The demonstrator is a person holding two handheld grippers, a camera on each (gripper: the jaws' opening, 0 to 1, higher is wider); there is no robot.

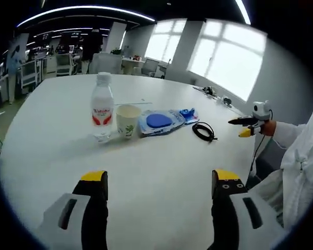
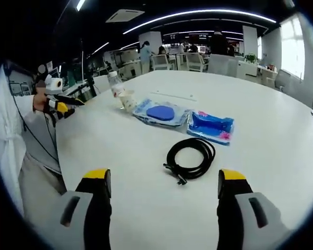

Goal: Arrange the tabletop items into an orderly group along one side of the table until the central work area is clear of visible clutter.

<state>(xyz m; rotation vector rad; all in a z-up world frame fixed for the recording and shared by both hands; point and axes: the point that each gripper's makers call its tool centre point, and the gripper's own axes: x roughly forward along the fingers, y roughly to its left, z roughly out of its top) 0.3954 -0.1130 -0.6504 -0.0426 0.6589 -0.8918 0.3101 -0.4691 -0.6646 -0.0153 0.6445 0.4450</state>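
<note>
Both claws stand wide apart and hold nothing: the left gripper (image 1: 159,179) over bare white table (image 1: 161,156), the right gripper (image 2: 164,179) likewise. In the left gripper view, a water bottle (image 1: 102,108) stands at 11 o'clock, a paper cup (image 1: 128,121) just beside it, then a blue packet (image 1: 161,122) and a coiled black cable (image 1: 204,131) at 1 o'clock. In the right gripper view the cable (image 2: 190,156) lies at 12 o'clock, near the jaws, a second blue packet (image 2: 211,126) beyond it.
</note>
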